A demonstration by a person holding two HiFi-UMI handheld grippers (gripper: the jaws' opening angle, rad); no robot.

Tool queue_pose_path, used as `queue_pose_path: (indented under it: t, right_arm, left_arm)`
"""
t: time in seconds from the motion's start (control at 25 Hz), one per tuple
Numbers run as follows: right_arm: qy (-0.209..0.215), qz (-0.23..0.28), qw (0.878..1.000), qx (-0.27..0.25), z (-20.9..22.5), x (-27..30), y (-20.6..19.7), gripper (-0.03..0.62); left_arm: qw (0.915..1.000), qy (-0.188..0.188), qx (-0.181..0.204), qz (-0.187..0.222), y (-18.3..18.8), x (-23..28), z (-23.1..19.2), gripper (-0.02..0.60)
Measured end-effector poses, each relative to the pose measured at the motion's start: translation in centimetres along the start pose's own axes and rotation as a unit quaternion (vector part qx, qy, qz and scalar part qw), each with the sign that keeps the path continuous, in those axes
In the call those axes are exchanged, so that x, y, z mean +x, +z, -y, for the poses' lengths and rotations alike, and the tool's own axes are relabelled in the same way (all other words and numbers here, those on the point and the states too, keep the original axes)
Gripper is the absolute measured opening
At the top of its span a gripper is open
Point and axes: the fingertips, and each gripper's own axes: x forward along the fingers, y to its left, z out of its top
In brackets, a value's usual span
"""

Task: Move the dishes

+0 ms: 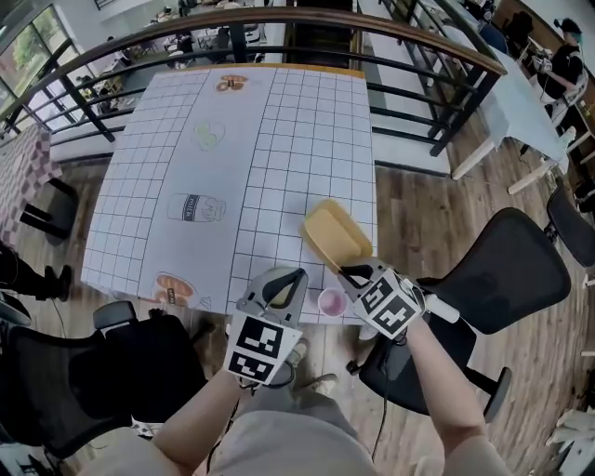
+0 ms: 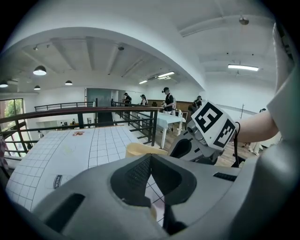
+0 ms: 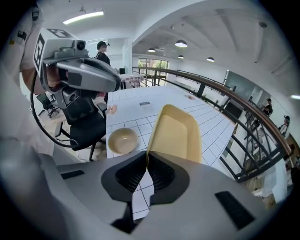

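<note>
The left hand-held gripper (image 1: 282, 282) and the right hand-held gripper (image 1: 351, 273) are grey plastic, with dark ribbed pads (image 3: 133, 173) and white cubes (image 1: 258, 346) bearing black square markers.

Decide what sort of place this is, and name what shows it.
Probably an upper-floor canteen or open hall: a grid-clothed table, a curved railing along an open edge, and more tables with people beyond. The yellow tray fits dining.

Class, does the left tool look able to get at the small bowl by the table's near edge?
Probably yes. The small bowl sits just right of the left tool, nothing between. The right tool, shut on the yellow tray, is close but not over it. The left jaws, now shut, would need opening.
</note>
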Motion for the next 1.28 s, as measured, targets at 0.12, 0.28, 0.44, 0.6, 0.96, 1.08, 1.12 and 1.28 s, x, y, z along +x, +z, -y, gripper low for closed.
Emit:
queue_pose_path:
  t: [0.12, 0.28, 0.44, 0.6, 0.96, 1.08, 1.12, 1.28]
  right_arm:
    - [0.024, -0.01, 1.0, -0.005, 0.0, 2.4, -0.7, 0.028]
    - [0.042, -0.042, 0.998, 0.0, -0.5, 5.3, -2.6, 0.028]
    - [0.046, -0.068, 0.996, -0.026, 0.0, 7.6, -3.5, 0.028]
    - [0.063, -0.086, 0.994, -0.033, -0.4, 8.6, -4.1, 0.028]
    - [0.053, -0.086, 0.995, 0.009, 0.2, 8.7, -4.8, 0.031]
    - [0.043, -0.074, 0.996, 0.016, 0.3, 8.2, -4.7, 0.031]
    - [0.039, -0.072, 0.996, 0.017, 0.3, 8.0, -4.7, 0.031]
    - [0.026, -0.064, 0.997, 0.038, 0.1, 6.5, -4.6, 0.031]
  left_arm:
    - [0.9995, -0.002, -0.025, -0.017, -2.1, 1.2, -0.6, 0.014]
    - [0.9979, -0.005, -0.051, -0.04, -4.9, 2.5, -0.8, 0.014]
    - [0.9967, -0.007, -0.066, -0.048, -6.2, 3.3, -1.4, 0.014]
    - [0.9951, -0.01, -0.08, -0.058, -7.1, 3.6, -1.6, 0.014]
    - [0.9939, -0.014, -0.083, -0.072, -7.8, 3.8, -1.7, 0.014]
    - [0.9939, -0.014, -0.085, -0.069, -7.9, 3.6, -1.6, 0.014]
    - [0.994, -0.015, -0.085, -0.068, -7.8, 3.5, -1.5, 0.014]
    - [0.9945, -0.019, -0.081, -0.064, -7.2, 3.2, -1.2, 0.014]
